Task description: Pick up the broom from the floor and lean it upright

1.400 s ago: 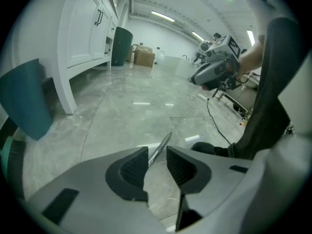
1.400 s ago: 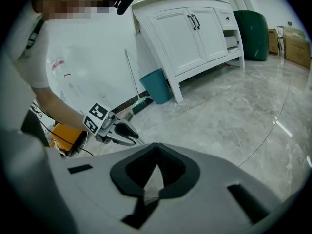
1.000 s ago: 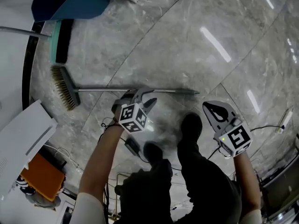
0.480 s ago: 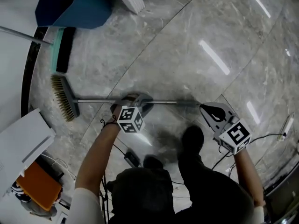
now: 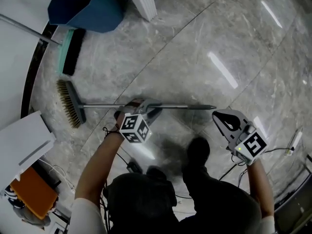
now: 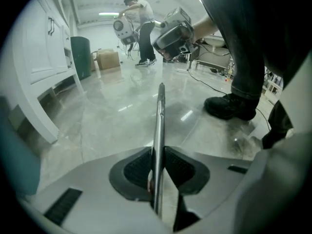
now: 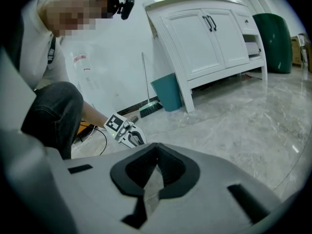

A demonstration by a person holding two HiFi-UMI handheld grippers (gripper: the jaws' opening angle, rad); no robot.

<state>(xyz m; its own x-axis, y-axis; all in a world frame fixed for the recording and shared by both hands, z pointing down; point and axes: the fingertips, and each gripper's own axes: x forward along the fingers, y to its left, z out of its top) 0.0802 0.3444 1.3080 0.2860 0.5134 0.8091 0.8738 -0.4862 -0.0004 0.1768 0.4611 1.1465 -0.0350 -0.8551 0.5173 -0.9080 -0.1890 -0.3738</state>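
head view: the broom (image 5: pixel 100 105) lies flat on the grey marble floor (image 5: pixel 204 43), with its bristles to the left and its handle running right. the left hand-held gripper (image 5: pixel 145 105) is down on the handle near its middle. its cube (image 5: pixel 134 128) shows black-and-white square markers (patterns, not letters). the right hand-held gripper (image 5: pixel 218 116) hangs just beside the handle's free end. a blue bin (image 5: pixel 85 6) stands at the top left, and what is in it cannot be made out. a green-backed brush (image 5: pixel 68 48) lies just below it.

left gripper view: the jaws have just been closing and now pinch the broom's metal handle, with both pads against it. far off stand a dark green bin (image 6: pixel 80 57) and cardboard boxes (image 6: pixel 108 60), contents unseen.

right gripper view: the jaws are pressed together with nothing between them. the blue bin (image 7: pixel 168 91) sits beside a white cabinet (image 7: pixel 209 33).
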